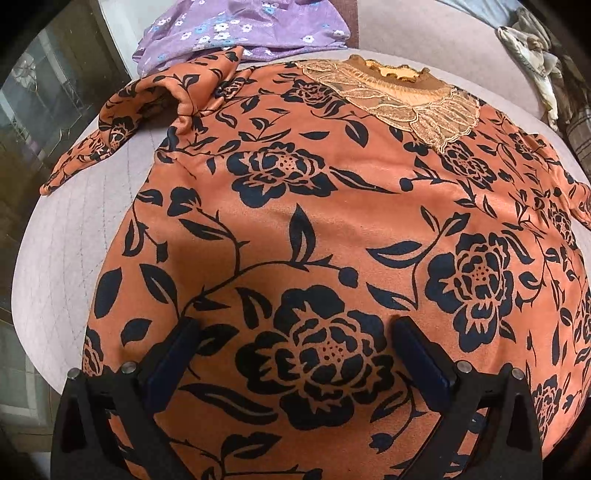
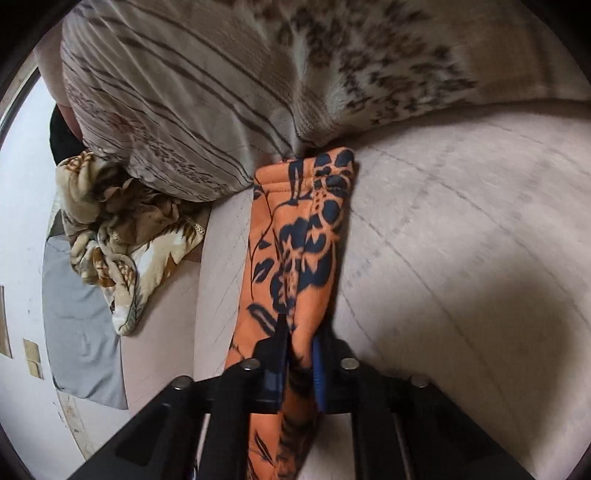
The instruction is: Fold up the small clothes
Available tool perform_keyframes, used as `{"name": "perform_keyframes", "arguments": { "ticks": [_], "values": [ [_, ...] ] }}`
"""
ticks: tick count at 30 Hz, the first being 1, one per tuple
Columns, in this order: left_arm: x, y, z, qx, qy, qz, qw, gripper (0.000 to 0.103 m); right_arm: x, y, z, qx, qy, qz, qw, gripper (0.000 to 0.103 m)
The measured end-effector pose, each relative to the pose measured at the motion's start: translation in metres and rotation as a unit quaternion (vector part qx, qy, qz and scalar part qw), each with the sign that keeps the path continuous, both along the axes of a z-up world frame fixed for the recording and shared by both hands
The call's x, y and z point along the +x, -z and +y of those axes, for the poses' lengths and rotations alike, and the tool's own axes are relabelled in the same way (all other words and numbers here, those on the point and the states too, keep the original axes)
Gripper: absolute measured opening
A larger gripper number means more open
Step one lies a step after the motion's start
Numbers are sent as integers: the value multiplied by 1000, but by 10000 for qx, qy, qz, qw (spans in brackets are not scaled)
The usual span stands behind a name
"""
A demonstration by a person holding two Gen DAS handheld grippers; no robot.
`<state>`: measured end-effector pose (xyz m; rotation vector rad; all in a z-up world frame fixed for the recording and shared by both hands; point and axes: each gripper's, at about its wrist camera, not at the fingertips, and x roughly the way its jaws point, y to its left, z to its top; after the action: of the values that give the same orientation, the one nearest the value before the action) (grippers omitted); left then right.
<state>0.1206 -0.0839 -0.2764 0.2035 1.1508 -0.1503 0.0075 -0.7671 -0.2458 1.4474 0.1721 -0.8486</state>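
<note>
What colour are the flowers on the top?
Dark navy flowers on the orange top, clearest in the left wrist view.

A: What colour was the blouse (image 1: pixel 332 229)?

B: Burnt orange, printed all over with navy-black roses, leaves and vines. Its lace collar (image 1: pixel 406 99) was golden tan. The sleeve (image 2: pixel 295 251) carried the same orange and dark floral print.

A: And the garment (image 1: pixel 243 33) behind it?

B: Lilac, scattered with small white and blue flowers.

A: The bed surface (image 2: pixel 461 229)?

B: Pale pinkish grey, faintly quilted in lines.

A: The pillow (image 2: pixel 207 96)?

B: Beige with brown stripes and brown speckled motifs. The crumpled cloth (image 2: pixel 122 240) beside it was cream with tan and brown leaves.

A: The tools?

B: The left tool (image 1: pixel 291 350) and the right tool (image 2: pixel 301 354) were both black, with dark blue pads.
</note>
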Motion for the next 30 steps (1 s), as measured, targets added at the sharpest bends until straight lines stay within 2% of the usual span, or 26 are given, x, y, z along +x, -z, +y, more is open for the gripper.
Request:
{"name": "perform_keyframes", "arguments": {
  "ticks": [3,5,9,12,15,18,20,22,23,24,25,26,28,30],
  "values": [
    [6,-2,3,-2,-10,204,9998,103,10,-7,-5,-82,-119,-199,9997,8],
    [8,-2,3,19,29,251,9997,103,17,-18,7,-173,-352,-537,9978,8],
    [1,-10,6,135,99,85,9998,103,58,-75,47,-618,-1252,-1117,9839,8],
    [-4,-29,18,137,105,-177,9997,103,100,-116,98,-818,-2063,-1516,9632,8],
    [-9,-48,40,77,8,-462,9989,103,153,-145,163,-883,-2875,-1961,9333,8],
    [-6,-63,64,54,-158,-664,9977,103,207,-152,233,-799,-3665,-2070,9036,8],
    [-4,-70,80,42,-287,-770,9966,103,238,-143,276,-644,-4089,-2101,8857,8],
    [-1,-74,96,59,-442,-846,9954,103,265,-128,317,-485,-4465,-2163,8669,12],
    [2,-72,102,63,-500,-859,9950,103,280,-118,338,-374,-4661,-2138,8577,22],
    [2,-74,106,71,-567,-859,9947,103,293,-109,356,-283,-4868,-2010,8496,36],
    [2,-76,110,82,-628,-853,9943,103,302,-100,375,-193,-5132,-1850,8379,85],
    [1,-78,113,79,-666,-849,9941,103,308,-90,392,-63,-5417,-1662,8239,103],
    [5,-78,116,39,-736,-846,9937,103,303,-76,413,54,-5643,-1549,8109,103],
    [5,-83,115,-30,-762,-861,9934,103,300,-78,417,-58,-5865,-1453,7968,103]
  ]
}}
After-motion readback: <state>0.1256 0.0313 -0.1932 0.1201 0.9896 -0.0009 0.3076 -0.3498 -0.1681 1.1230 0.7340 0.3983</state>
